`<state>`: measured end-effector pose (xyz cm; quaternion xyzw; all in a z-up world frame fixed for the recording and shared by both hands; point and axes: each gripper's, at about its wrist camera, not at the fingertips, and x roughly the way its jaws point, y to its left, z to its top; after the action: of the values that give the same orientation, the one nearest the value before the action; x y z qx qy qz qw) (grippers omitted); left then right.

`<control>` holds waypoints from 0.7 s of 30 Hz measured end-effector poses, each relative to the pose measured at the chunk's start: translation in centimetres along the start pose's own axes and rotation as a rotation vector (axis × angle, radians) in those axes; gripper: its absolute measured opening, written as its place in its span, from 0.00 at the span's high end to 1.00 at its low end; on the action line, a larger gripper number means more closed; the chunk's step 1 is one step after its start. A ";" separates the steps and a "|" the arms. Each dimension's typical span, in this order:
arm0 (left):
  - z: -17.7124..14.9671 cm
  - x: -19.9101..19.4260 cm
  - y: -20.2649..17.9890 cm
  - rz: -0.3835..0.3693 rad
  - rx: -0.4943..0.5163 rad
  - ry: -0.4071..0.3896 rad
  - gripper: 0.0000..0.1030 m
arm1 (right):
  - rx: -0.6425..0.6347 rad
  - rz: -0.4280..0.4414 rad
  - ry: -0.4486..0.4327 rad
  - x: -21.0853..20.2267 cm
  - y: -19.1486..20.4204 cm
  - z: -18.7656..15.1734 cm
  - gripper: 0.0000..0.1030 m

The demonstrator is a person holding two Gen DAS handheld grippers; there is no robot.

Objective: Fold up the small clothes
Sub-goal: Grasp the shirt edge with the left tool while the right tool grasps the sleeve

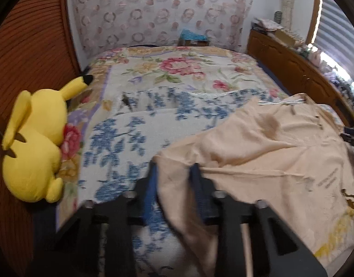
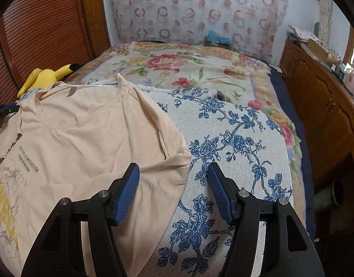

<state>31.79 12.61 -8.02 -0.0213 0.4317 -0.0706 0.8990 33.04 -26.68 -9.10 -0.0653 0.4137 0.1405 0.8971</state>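
Observation:
A beige T-shirt [image 1: 269,150] [image 2: 84,138] with black lettering and a yellow print lies spread on a white cloth with blue flowers [image 2: 234,138] on the bed. My left gripper [image 1: 174,168] is shut on the shirt's left edge; a bunch of beige fabric fills the space between its blue pads and hangs down from them. This view is blurred. My right gripper [image 2: 173,168] is open just above the shirt's right sleeve. One of its fingers is over the sleeve, the other over the flowered cloth.
A yellow plush toy [image 1: 34,143] [image 2: 45,76] lies at the bed's left edge by a louvred wooden door [image 1: 27,46]. A floral blanket [image 2: 177,64] covers the far bed. A wooden cabinet [image 2: 326,106] with clutter on top runs along the right.

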 end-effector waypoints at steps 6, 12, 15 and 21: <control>0.3 -1.2 -2.1 -0.065 0.020 -0.030 0.98 | -0.046 0.062 -0.007 0.0 0.9 -0.3 0.68; 0.0 -5.4 -4.7 -0.113 0.050 -0.108 0.98 | -0.036 0.128 -0.025 -1.1 2.7 -0.4 0.96; -0.9 -8.3 -5.9 -0.127 0.069 -0.149 0.98 | -0.033 0.146 -0.074 -3.2 3.7 -0.6 0.97; -4.2 -14.0 -6.9 -0.147 0.083 -0.214 0.98 | -0.047 0.145 -0.160 -8.8 5.3 -1.6 0.97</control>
<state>19.13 7.89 0.85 -0.0232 0.3274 -0.1513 0.9324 24.84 -23.75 -3.45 -0.0447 0.3411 0.2193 0.9130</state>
